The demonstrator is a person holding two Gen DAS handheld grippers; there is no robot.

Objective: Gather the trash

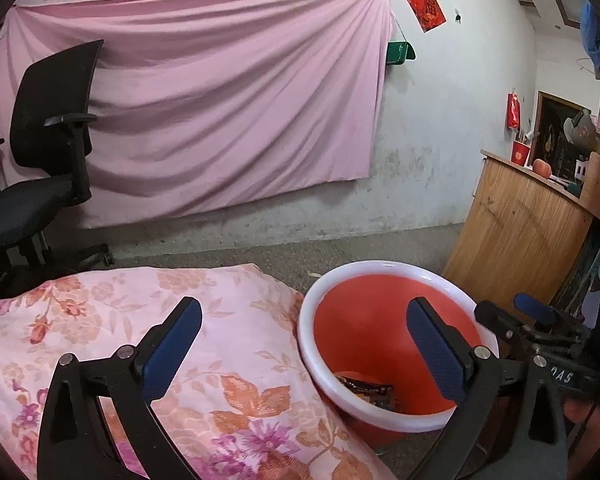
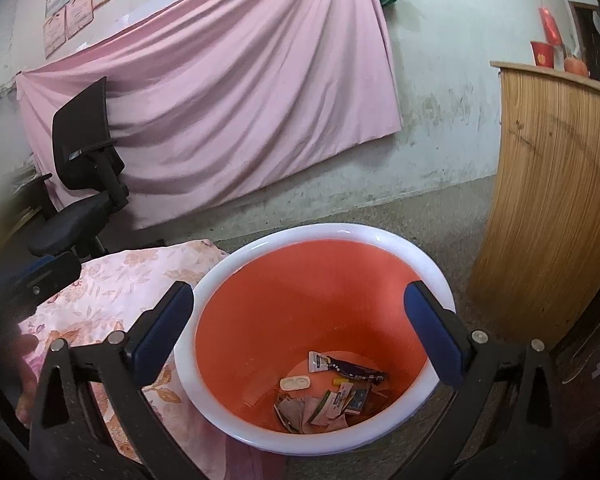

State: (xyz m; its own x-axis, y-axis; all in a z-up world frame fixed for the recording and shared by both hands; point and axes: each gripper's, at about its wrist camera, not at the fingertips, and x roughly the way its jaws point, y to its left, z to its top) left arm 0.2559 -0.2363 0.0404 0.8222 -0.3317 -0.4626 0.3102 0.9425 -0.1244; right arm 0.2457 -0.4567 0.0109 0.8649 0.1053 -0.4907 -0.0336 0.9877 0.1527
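Note:
An orange bin with a white rim (image 2: 324, 236) stands on the floor beside a floral-covered surface (image 1: 100, 320). Several pieces of trash (image 2: 328, 394) lie at its bottom: wrappers, small packets and a white case. My right gripper (image 2: 300, 320) hangs open over the bin's mouth with nothing between its blue pads (image 2: 432, 336). My left gripper (image 1: 304, 340) is open too, empty, straddling the cloth's edge and the bin rim (image 1: 308, 312). A dark wrapper (image 1: 366, 388) shows inside the bin in the left wrist view. The right gripper (image 1: 536, 312) appears at that view's right edge.
A black office chair (image 1: 48, 152) stands at the left by a pink sheet (image 1: 220, 100) hung on the wall. A wooden cabinet (image 2: 556, 200) stands at the right, close to the bin, with cups and an orange fruit on top. A hand (image 2: 24, 376) shows at lower left.

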